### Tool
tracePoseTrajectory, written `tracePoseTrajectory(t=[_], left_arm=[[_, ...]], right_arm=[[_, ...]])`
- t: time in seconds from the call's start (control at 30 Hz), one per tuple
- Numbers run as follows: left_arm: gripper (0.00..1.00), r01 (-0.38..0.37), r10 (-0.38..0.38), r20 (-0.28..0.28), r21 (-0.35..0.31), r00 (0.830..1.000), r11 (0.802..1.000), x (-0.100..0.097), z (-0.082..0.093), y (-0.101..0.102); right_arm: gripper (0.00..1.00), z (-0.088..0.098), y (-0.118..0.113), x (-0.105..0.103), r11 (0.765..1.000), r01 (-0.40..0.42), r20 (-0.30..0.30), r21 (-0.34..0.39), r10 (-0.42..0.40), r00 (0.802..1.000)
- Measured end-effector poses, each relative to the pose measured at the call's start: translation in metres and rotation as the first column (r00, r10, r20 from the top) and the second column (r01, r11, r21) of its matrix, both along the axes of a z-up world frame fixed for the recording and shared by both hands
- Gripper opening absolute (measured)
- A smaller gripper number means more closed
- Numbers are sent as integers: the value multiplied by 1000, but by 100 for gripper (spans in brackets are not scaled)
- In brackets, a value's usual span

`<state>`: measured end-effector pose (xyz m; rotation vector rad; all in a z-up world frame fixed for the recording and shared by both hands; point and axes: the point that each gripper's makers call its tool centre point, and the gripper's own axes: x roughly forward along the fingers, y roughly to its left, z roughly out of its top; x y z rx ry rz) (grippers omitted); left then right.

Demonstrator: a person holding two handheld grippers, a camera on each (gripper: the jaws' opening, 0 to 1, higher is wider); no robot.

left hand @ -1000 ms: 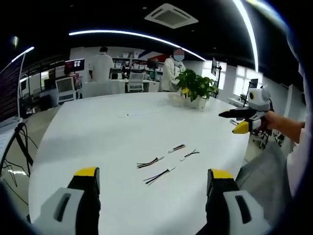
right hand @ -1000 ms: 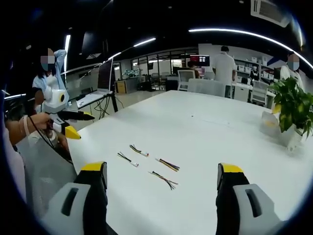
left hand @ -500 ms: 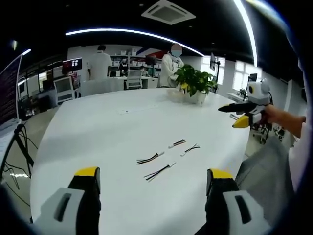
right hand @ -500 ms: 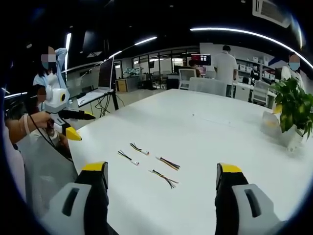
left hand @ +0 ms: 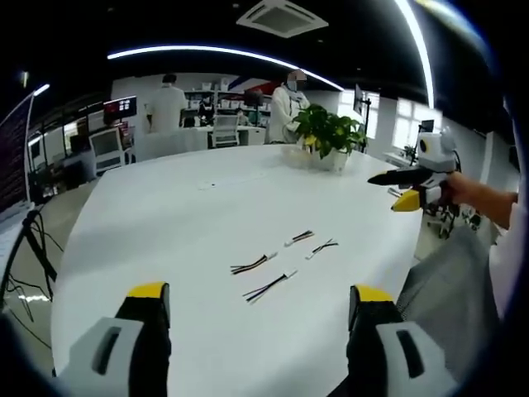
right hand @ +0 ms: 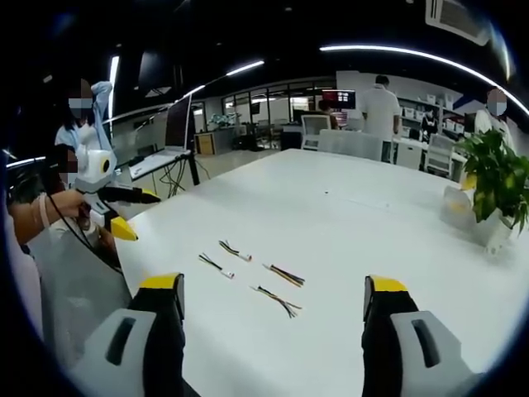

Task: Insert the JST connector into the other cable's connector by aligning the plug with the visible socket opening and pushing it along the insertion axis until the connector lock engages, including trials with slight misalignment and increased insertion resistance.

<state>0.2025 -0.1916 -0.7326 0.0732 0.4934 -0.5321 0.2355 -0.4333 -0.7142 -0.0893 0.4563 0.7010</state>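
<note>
Four short multicoloured wire cables with small white connectors (left hand: 264, 277) lie loose mid white round table (left hand: 165, 223), wide bare tabletop all around, near edge at 6 o'clock. Left gripper (left hand: 258, 310) and right gripper (right hand: 273, 302) hover wide open, empty. Connector sockets too small to make out; potted green plant (right hand: 496, 186) at 3 o'clock near far edge.

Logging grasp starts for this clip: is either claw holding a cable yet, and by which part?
Nothing is held. Left claw and right claw are open above the table; the four cables lie untouched.
</note>
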Motion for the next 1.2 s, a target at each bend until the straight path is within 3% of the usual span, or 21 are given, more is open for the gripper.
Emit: tracePoseTrajectory(t=[0.37, 0.93, 1.2], left_arm=[[86, 6, -6, 21, -5, 1000, 1000, 9, 6, 0], [83, 74, -73, 59, -11, 996, 997, 32, 16, -22], [83, 87, -87, 40, 1, 995, 996, 36, 8, -23]], right_arm=[[85, -4, 4, 3, 1000, -17, -10, -7, 17, 1000], [81, -3, 27, 14, 995, -99, -2, -2, 99, 995], [80, -4, 27, 20, 994, -104, -2, -14, 104, 995]])
